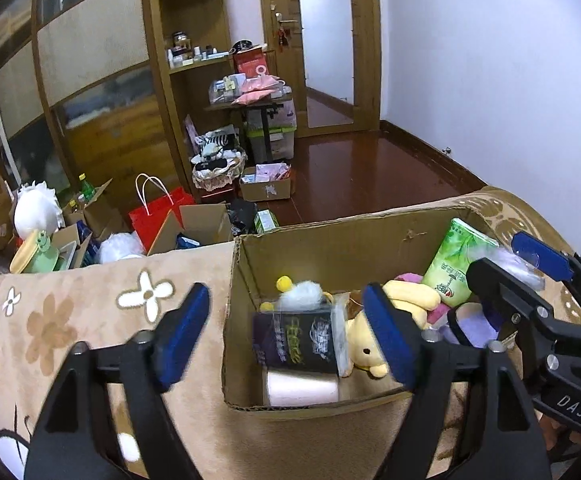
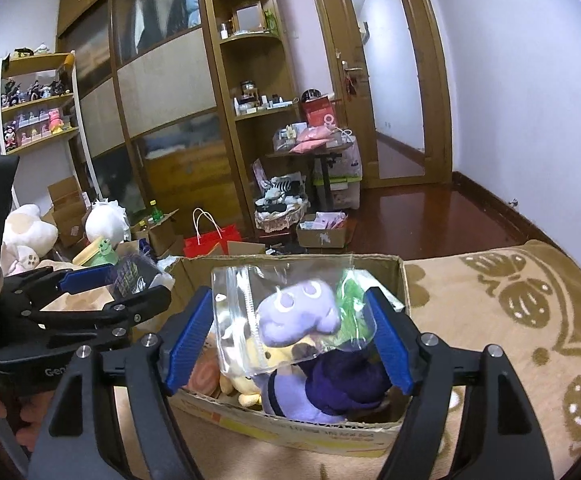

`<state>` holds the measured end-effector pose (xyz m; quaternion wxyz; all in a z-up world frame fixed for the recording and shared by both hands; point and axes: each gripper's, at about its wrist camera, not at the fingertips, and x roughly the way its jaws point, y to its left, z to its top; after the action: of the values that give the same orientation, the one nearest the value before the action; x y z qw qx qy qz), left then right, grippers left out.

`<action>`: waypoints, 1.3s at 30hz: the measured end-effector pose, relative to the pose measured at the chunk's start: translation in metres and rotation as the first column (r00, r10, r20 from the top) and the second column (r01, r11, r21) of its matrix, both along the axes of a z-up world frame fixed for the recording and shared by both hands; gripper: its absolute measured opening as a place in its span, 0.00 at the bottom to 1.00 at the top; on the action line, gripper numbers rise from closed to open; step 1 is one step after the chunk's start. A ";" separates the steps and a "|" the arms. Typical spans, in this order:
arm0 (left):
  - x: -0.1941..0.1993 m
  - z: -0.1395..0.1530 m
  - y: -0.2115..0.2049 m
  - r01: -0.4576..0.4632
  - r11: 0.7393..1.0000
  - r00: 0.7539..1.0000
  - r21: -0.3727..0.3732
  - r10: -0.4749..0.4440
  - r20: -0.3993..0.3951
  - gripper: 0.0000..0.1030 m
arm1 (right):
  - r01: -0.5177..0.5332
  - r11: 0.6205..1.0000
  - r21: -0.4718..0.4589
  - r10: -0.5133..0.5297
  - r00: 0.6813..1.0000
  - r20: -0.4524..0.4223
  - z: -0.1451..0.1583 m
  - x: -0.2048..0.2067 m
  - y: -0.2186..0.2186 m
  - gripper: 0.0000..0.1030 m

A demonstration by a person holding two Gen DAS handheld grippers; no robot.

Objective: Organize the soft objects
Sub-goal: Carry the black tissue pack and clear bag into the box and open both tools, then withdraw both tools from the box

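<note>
Blue pads of my right hand-held gripper [image 2: 290,338] fill the foreground of the right wrist view, standing apart on either side of a clear zip bag [image 2: 286,312] that holds a purple plush [image 2: 298,312]. That bag hangs between the pads, over the open cardboard box [image 2: 290,426]; I cannot tell whether either pad presses on the plastic, so whether this hand-held gripper grips the bag stays unsettled. Its jaws are spread fairly wide.

Below the bag, inside the box, I see a lilac and dark purple soft toy [image 2: 330,390], a yellow plush [image 2: 250,384] and a green packet [image 2: 350,292] against the far wall.

From the left wrist view, my left hand-held gripper [image 1: 290,336] is wide open and holds nothing; its left pad is over the bed cover, its right pad over the box interior. Between them lies the box [image 1: 330,240], sitting on the beige flower-patterned bed cover [image 1: 70,312]. In it are a dark tissue pack [image 1: 294,344], a pale roll [image 1: 302,388], the yellow plush [image 1: 370,348], a small white and yellow toy [image 1: 302,292] and the green packet [image 1: 458,268]. The right hand-held gripper [image 1: 522,264] reaches in from the right over the box's far corner.
</note>
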<state>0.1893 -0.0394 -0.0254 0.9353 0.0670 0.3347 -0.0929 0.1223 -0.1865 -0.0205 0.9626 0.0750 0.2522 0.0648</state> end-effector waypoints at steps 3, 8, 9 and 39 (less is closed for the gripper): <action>-0.001 0.002 0.004 -0.004 1.000 1.000 -0.018 0.004 0.000 0.85 | 0.005 1.000 0.006 -0.005 1.000 0.004 0.001 0.000 -0.001 0.89; -0.008 0.002 0.008 -0.014 1.000 1.000 -0.009 0.014 0.005 0.88 | 0.021 1.000 0.010 -0.021 0.999 0.023 0.006 -0.004 -0.003 0.95; -0.009 0.002 0.009 -0.018 1.000 1.000 -0.008 0.018 0.005 0.89 | 0.025 1.000 0.013 -0.025 0.999 0.027 0.007 -0.006 -0.003 0.98; -0.097 0.040 0.033 -0.073 0.997 0.995 0.012 0.072 0.065 0.96 | 0.085 0.995 -0.053 -0.084 0.996 0.020 0.064 -0.090 -0.018 1.00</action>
<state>0.0925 -0.0065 0.0146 0.9480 0.0645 0.3070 -0.0541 0.0321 -0.2050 0.0434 0.9684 0.0590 0.2417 0.0179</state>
